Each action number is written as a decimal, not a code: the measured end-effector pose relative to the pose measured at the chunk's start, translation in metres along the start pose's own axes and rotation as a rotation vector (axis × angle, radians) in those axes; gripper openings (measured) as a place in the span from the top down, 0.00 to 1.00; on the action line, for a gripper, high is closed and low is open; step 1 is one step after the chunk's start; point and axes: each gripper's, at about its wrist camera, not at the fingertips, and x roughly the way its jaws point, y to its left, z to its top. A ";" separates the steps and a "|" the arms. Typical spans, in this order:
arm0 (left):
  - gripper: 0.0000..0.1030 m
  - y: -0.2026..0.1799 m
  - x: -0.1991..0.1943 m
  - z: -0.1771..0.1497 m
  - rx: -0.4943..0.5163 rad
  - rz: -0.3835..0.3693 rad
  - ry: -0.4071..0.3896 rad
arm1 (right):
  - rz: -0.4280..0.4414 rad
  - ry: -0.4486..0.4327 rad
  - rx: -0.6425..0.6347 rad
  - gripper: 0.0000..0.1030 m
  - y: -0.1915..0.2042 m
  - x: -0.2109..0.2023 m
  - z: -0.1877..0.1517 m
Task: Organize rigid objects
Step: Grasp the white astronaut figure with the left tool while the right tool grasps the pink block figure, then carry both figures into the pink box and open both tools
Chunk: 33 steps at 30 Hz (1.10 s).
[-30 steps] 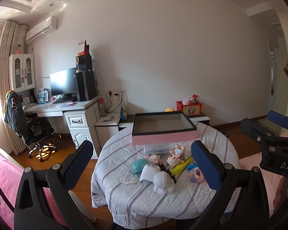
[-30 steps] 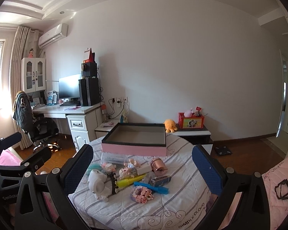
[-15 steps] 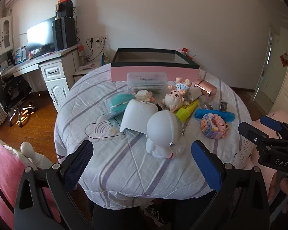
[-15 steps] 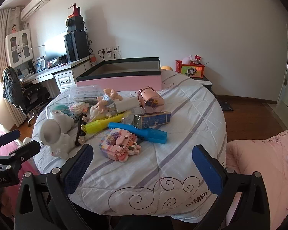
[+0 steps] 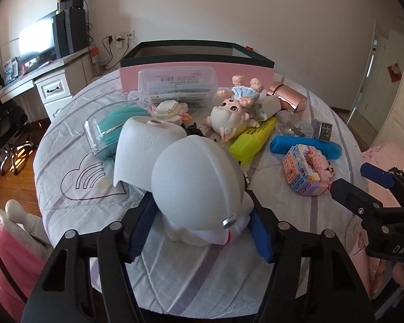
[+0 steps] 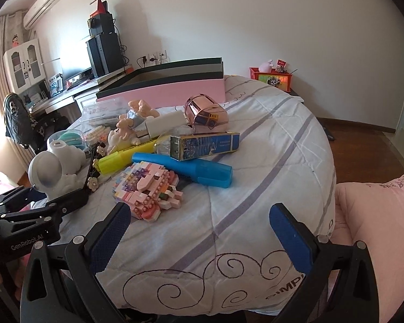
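My left gripper (image 5: 202, 223) is closing around the white astronaut figure (image 5: 199, 185), which sits at the near edge of the round table (image 5: 75, 207), just in front of the white dome-shaped piece (image 5: 145, 153). The blue pads flank its body below the big helmet, but I can't tell that they press yet. I'd judge the body the right place to pinch — the smooth round helmet would slip. I want both pads square on it before lifting, then carry it over the clutter to the pink box (image 5: 196, 67) at the far side. My right gripper (image 6: 199, 231) hangs spread and empty near the pastel brick model (image 6: 148, 188) — probably next.
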 end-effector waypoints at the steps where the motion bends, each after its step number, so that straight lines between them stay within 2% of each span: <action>1: 0.44 -0.002 -0.001 0.001 0.012 -0.002 -0.006 | 0.004 0.001 0.000 0.00 0.001 0.001 0.001; 11: 0.44 0.006 -0.025 -0.002 0.048 -0.033 -0.051 | 0.044 0.019 -0.027 0.03 0.027 0.022 0.007; 16: 0.44 0.014 -0.032 -0.001 0.046 -0.054 -0.061 | 0.030 0.031 -0.055 0.04 0.039 0.036 0.011; 18: 0.44 0.016 -0.036 0.000 0.043 -0.059 -0.073 | 0.003 0.027 -0.093 0.13 0.043 0.040 0.012; 20: 0.44 0.017 -0.038 0.001 0.042 -0.060 -0.077 | 0.014 0.019 -0.106 0.34 0.041 0.039 0.013; 21: 0.44 0.018 -0.039 0.002 0.043 -0.067 -0.080 | 0.027 0.021 -0.112 0.36 0.039 0.038 0.014; 27: 0.44 0.014 -0.047 0.015 0.059 -0.085 -0.114 | 0.075 0.014 -0.108 0.36 0.028 0.026 0.019; 33: 0.44 0.005 -0.045 0.040 0.074 -0.118 -0.130 | 0.053 -0.048 -0.095 0.36 0.014 0.006 0.034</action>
